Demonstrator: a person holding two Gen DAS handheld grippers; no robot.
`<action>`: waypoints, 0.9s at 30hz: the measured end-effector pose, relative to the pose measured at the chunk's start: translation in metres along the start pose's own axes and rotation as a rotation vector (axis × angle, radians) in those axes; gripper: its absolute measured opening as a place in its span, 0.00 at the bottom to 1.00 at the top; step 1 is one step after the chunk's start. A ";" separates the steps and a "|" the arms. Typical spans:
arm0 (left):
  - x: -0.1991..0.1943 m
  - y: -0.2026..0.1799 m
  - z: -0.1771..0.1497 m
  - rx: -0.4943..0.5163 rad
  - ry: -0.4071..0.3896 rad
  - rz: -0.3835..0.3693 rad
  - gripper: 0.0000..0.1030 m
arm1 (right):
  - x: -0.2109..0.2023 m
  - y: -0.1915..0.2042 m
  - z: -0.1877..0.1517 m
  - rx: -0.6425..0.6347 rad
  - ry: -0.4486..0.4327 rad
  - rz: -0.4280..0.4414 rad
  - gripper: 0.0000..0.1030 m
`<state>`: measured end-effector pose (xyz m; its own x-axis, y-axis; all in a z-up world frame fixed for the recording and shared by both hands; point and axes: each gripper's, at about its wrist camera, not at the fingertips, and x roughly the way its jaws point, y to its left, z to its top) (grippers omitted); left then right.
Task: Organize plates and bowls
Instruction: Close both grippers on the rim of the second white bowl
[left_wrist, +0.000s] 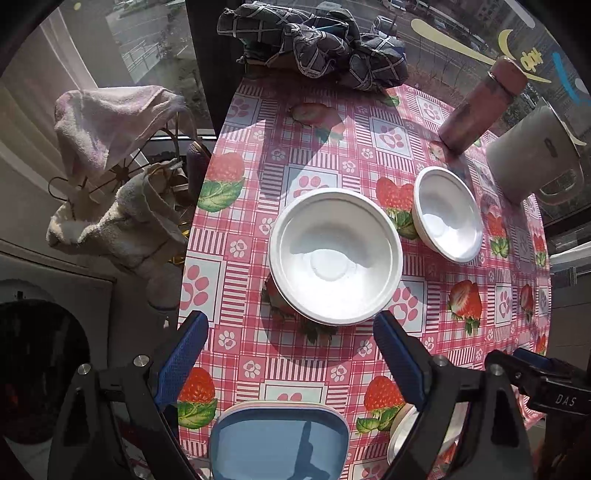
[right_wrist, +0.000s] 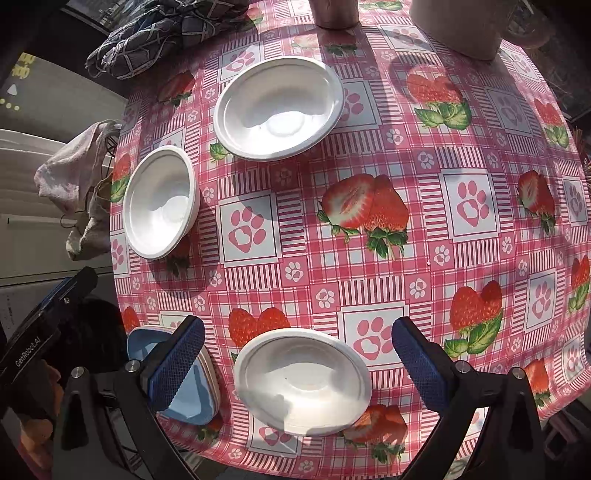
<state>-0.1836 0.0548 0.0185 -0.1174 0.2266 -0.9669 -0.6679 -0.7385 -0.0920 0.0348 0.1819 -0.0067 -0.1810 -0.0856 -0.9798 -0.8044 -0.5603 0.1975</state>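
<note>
Three white foam bowls sit on the strawberry tablecloth. In the left wrist view a large bowl (left_wrist: 335, 256) lies just ahead of my open, empty left gripper (left_wrist: 291, 354), a second bowl (left_wrist: 447, 213) to its right, and a third (left_wrist: 402, 432) peeks out at the bottom right. A stack of blue plates (left_wrist: 279, 439) lies under the gripper. In the right wrist view my open, empty right gripper (right_wrist: 297, 362) hovers over the near bowl (right_wrist: 303, 380). The other bowls lie at left (right_wrist: 160, 201) and far centre (right_wrist: 277, 108). The plates (right_wrist: 192, 384) sit behind its left finger.
A pink bottle (left_wrist: 480, 107) and a white mug (left_wrist: 535, 151) stand at the far right of the table (left_wrist: 258, 184). A dark checked cloth bundle (left_wrist: 317, 44) lies at the far edge. Towels (left_wrist: 110, 122) hang on a rack left of the table.
</note>
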 end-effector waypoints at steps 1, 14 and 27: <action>0.005 0.003 0.006 -0.012 0.003 0.008 0.90 | 0.002 0.004 0.006 0.012 -0.008 0.006 0.99; 0.078 0.010 0.048 0.019 0.055 0.127 0.90 | 0.063 0.055 0.062 0.012 0.067 0.042 0.99; 0.130 0.012 0.055 0.067 0.183 0.108 0.76 | 0.121 0.082 0.082 -0.027 0.138 0.006 0.95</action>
<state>-0.2474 0.1105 -0.0951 -0.0594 0.0246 -0.9979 -0.7069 -0.7069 0.0247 -0.0994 0.1933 -0.1066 -0.1045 -0.2009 -0.9740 -0.7877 -0.5811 0.2043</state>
